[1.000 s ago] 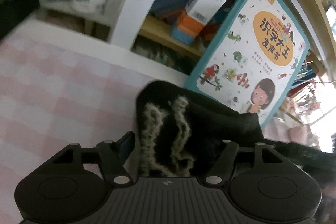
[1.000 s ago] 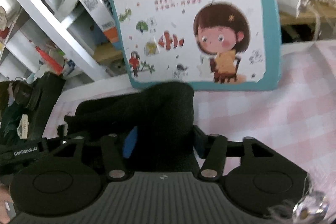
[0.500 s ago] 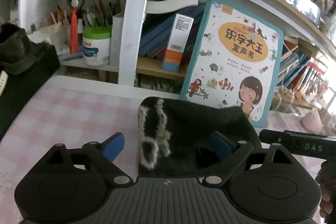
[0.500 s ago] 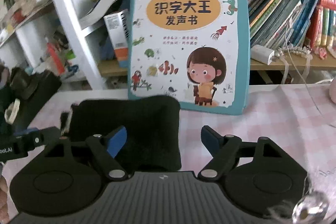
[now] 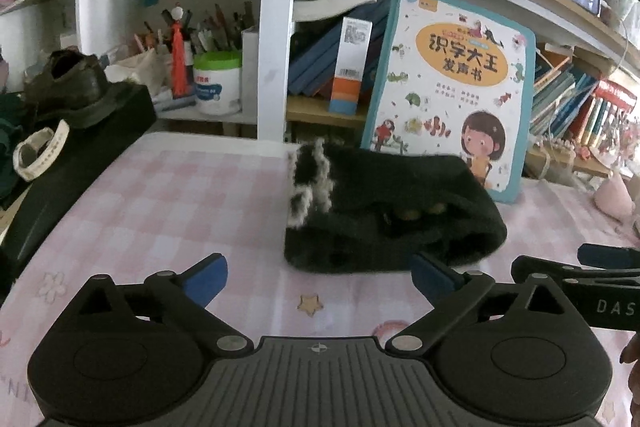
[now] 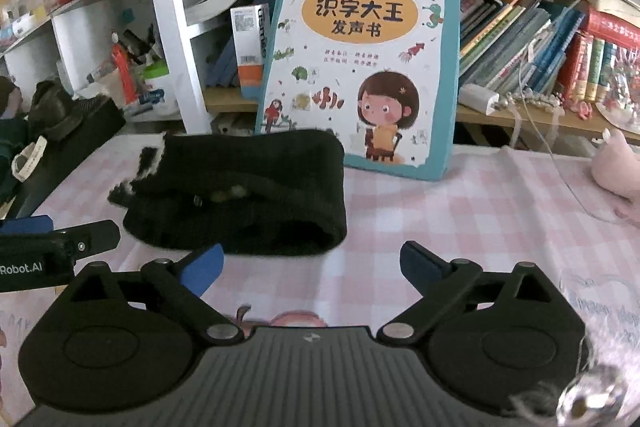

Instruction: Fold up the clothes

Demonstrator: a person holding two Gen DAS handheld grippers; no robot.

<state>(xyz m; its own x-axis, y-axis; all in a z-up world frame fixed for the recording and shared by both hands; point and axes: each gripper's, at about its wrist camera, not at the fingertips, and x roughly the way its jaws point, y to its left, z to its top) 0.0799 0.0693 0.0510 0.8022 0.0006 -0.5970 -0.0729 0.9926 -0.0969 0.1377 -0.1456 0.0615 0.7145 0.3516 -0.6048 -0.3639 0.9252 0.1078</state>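
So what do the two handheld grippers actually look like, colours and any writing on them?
Both look alike: the left gripper and right gripper have matte black bodies, ribbed centre plates with a small crosshair mark, round side discs, silver pivot screws and blue fingertip pads. White lettering shows on their sides: "DAS" on the right, "Robot.AI" on the left. No cables visible.

Pink-white checked tablecloth (image 5: 168, 195) covers table. White shelving upright (image 5: 276, 23) at 12 o'clock, wooden shelves behind crammed with books (image 6: 516, 39). Big picture book (image 6: 360, 67) leans upright at 12. Daylight, dim.
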